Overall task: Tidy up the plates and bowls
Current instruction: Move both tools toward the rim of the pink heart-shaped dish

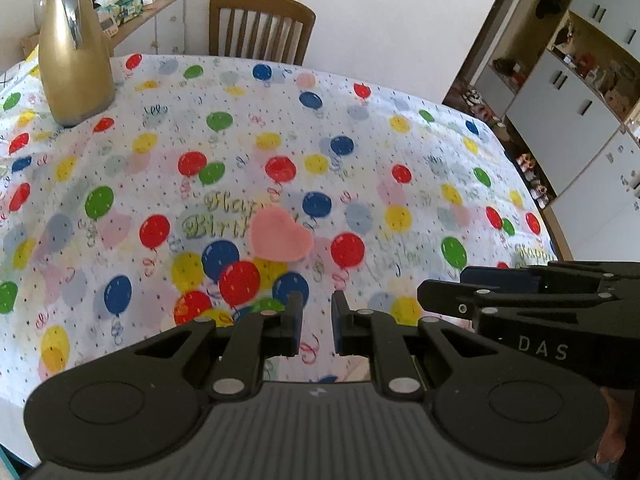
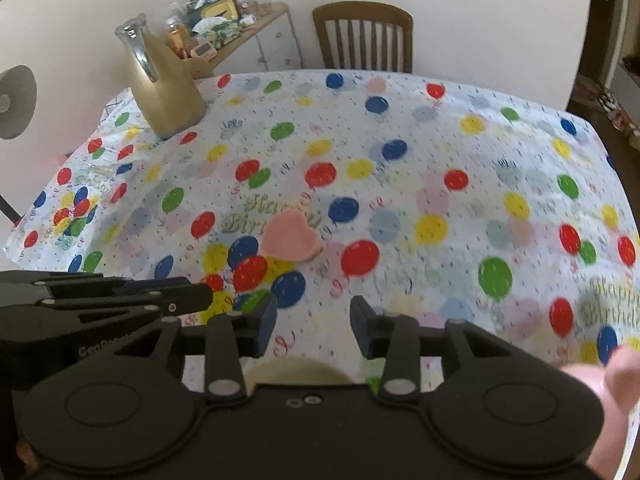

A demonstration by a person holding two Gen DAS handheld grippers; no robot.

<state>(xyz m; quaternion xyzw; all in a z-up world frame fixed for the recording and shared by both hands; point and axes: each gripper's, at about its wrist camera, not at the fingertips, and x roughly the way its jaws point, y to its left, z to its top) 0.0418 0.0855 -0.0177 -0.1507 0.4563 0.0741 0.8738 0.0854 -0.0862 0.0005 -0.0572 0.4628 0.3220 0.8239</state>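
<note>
Left gripper point(image 1: 316, 320) nearly closed and empty; right gripper point(image 2: 314, 322) parted and empty. Only a pink heart dish point(image 1: 281, 238) lies on the tablecloth point(image 1: 420, 152); sorting appears nearly finished.

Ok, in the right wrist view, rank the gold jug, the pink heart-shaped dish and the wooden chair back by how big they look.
1. Wooden chair back and gold jug: they look about alike, so no ranking between them, and the chair stands farther off.
2. Pink heart-shaped dish: plainly smallest, though nearest.
</note>
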